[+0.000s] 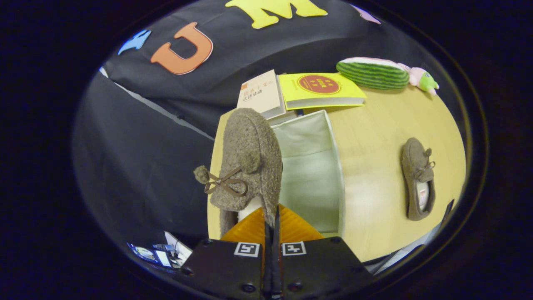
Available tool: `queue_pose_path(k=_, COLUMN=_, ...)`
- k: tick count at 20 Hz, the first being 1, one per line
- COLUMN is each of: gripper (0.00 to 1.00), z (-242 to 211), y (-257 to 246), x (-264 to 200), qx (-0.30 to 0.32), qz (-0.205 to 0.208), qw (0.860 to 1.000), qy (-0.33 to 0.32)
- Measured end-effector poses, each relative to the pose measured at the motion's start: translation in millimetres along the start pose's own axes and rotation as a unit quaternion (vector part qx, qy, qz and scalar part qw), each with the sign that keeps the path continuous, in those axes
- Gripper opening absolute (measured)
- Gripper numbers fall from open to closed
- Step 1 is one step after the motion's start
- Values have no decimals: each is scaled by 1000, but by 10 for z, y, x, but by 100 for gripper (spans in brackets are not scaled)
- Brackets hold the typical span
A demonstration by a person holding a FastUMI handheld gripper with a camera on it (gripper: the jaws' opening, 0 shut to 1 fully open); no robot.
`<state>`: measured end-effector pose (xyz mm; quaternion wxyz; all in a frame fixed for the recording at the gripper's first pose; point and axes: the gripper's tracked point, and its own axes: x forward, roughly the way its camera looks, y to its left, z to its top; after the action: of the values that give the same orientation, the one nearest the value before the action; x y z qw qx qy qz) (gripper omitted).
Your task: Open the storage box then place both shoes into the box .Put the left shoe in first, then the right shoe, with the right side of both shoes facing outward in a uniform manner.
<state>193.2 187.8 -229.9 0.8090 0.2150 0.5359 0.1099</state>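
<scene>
Your wooden worktop [387, 125] carries the open box [310, 171], with two books [291, 91] beyond it and the other shoe [417, 179] lying well apart to one side. Your tool [270, 221] is clenched on a shoe [247, 162] — fingers pinching its rim, held up just beside the box.

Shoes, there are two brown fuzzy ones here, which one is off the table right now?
The shoe pinched at its collar by the hand-held gripper, hanging at the open storage box. The other shoe lies flat on the table, beyond the box.
</scene>
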Motion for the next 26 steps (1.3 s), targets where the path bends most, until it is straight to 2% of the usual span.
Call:
queue_pose_path(k=7, gripper=6, z=-114, y=50, x=392, qx=12, qz=-5, qw=1000, qy=15)
queue_pose_path(k=11, gripper=7, z=-141, y=97, x=435, qx=1, qz=-2, qw=1000, qy=15)
queue_pose_path(k=13, gripper=10, z=-111, y=127, x=424, qx=-7, qz=4, qw=1000, qy=5)
queue_pose_path(k=14, gripper=28, z=-108, y=128, x=417, qx=-12, qz=6, qw=1000, qy=5)
queue_pose_path(k=17, gripper=83, z=-33, y=294, x=286, qx=-19, qz=48, qw=999, qy=-16)
queue_pose_path(k=18, gripper=100, z=-30, y=261, x=219, qx=-30, qz=45, qw=998, qy=-21)
queue_pose_path(k=26, gripper=100, z=74, y=-248, x=-388, qx=-78, qz=-27, qw=995, qy=-61)
